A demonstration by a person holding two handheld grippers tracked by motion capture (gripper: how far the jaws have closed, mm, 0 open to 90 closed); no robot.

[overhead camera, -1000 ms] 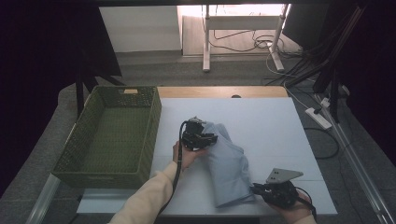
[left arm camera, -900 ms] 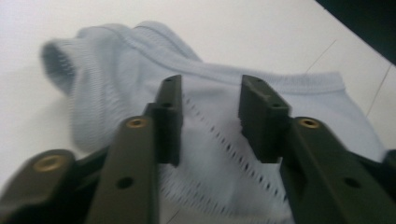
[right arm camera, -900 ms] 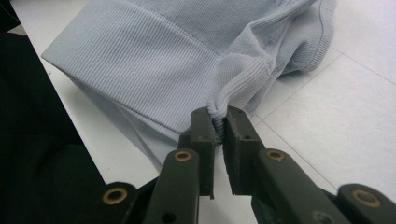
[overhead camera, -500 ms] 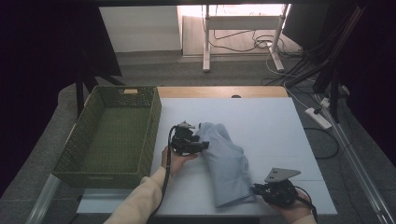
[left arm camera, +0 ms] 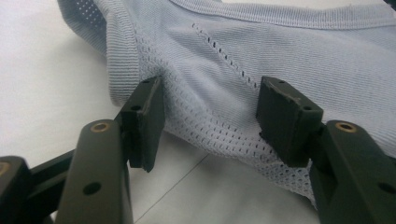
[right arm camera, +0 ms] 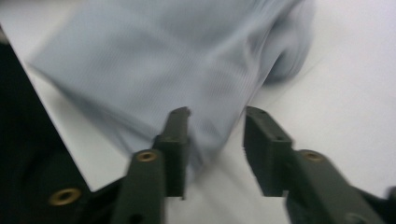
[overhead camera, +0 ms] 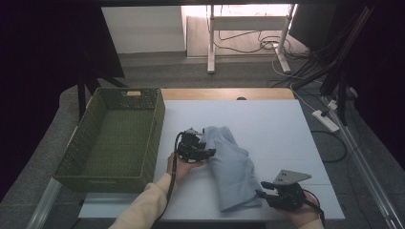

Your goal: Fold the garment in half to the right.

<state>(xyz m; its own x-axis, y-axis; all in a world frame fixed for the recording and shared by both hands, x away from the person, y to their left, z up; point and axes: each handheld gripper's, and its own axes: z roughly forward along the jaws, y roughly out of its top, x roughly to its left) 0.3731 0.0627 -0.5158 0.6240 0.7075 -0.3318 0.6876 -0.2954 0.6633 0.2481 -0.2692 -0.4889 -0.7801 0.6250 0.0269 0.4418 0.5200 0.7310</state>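
On the white table [overhead camera: 286, 133]: one pale blue knitted garment [overhead camera: 234, 167], folded into a long strip, lies just right of the green wicker basket [overhead camera: 112, 138].

Landmark: the basket, standing on the table's left part, open and holding nothing visible.

Garment's long axis: runs from the end nearest the basket's right wall, away from the basket and toward the table's near edge.

Left gripper [overhead camera: 195, 149]: at the garment's basket-side end, between basket and cloth. Its jaws have just been opening and now stand apart. In the left gripper view the garment's [left arm camera: 261, 56] mesh hem lies ahead of the two pads and partly between them, but neither pad presses on it.

Right gripper [overhead camera: 282, 193]: at the garment's far end from the basket, by the table's near edge. Its jaws have just been opening and stand apart. In the right gripper view, which is blurred, the garment's [right arm camera: 177, 60] corner lies just ahead of the fingertips [right arm camera: 180, 122], not pinched.

Which hand is nearer: both sit at the cloth, one at each end of the strip; the left is the closer one to the basket.

Judgement: the garment looks released at both ends; putting it into the basket would mean carrying it leftward over the basket's right wall.

Count: one garment, one basket, two grippers, one table.
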